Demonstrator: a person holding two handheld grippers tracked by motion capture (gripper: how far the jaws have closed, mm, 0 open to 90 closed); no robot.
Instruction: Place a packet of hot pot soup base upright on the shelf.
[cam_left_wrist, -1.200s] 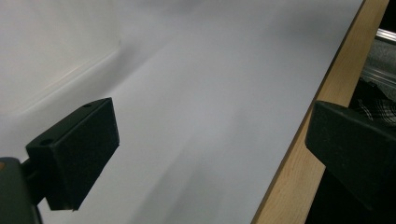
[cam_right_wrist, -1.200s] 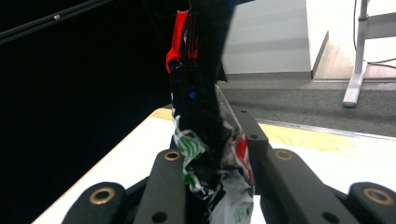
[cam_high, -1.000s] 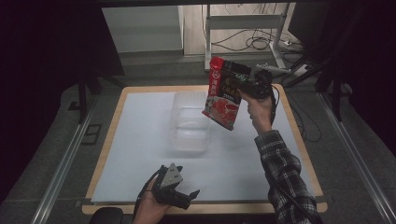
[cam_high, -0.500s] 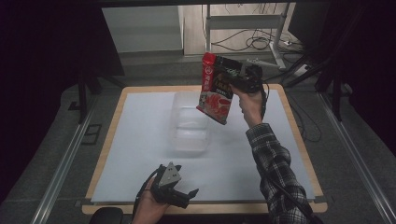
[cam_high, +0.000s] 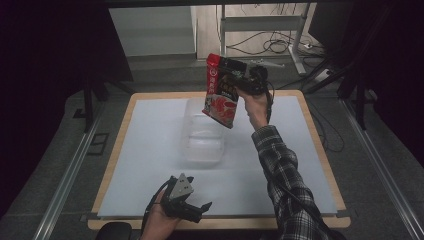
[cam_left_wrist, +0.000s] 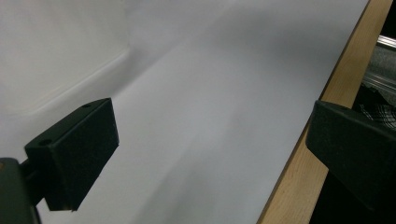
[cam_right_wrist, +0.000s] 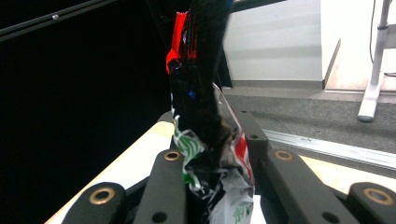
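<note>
A red and black snack bag (cam_high: 221, 91) hangs in the air over the far end of a clear plastic container (cam_high: 203, 132) on the white table mat. My right gripper (cam_high: 240, 75) is shut on the bag's upper edge; in the right gripper view the crumpled bag (cam_right_wrist: 205, 126) is pinched between the two jaws. My left gripper (cam_high: 192, 207) rests low at the table's near edge, open, with nothing between its pads (cam_left_wrist: 77, 149), facing the white mat (cam_left_wrist: 196, 116).
The wooden table rim (cam_high: 220, 222) frames the white mat (cam_high: 150, 150). Metal rails (cam_high: 65, 180) run along both sides of the table. A desk frame with cables (cam_high: 280, 40) stands behind it.
My right gripper has carried the bag leftward, from the right side of the table to over the container's far end. The left gripper has stayed put.
</note>
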